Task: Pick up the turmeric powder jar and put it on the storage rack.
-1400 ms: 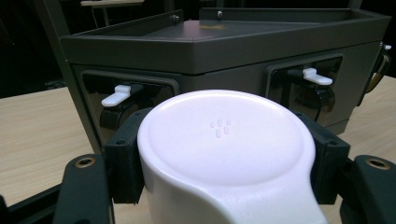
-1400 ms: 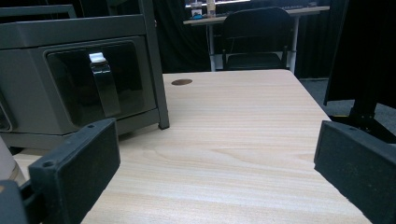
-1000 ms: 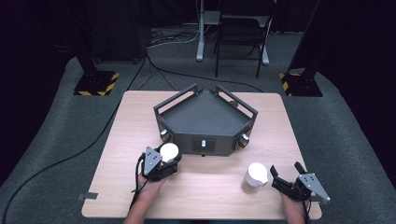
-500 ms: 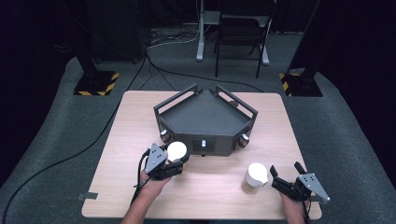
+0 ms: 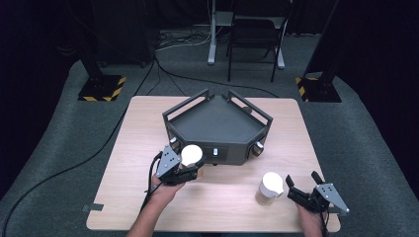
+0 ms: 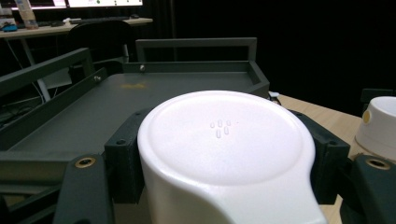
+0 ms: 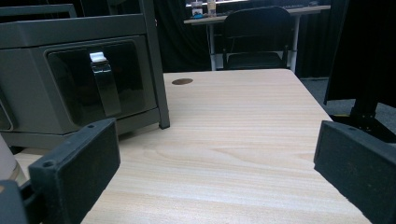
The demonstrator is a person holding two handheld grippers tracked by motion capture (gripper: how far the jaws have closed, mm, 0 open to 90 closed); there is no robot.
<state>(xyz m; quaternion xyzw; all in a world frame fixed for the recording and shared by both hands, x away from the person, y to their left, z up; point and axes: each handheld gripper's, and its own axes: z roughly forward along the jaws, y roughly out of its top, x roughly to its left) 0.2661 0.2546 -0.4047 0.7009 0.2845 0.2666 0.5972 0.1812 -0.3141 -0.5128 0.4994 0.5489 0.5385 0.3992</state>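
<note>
At lower left our left gripper (image 5: 190, 170) clamps a white-lidded jar (image 5: 191, 156) in front of the grey tray (image 5: 217, 121); next, we judge, lift it over the rim; at lower right the second jar (image 5: 270, 188) stands beside our open right gripper (image 5: 296, 188); the left gripper view shows lid dimples (image 6: 220, 128).

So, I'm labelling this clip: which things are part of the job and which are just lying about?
In the job: white-lidded jar in the left claw; dark tray unit; second white-lidded jar by the open right claw.
Lying about: chair; floor cables.
</note>
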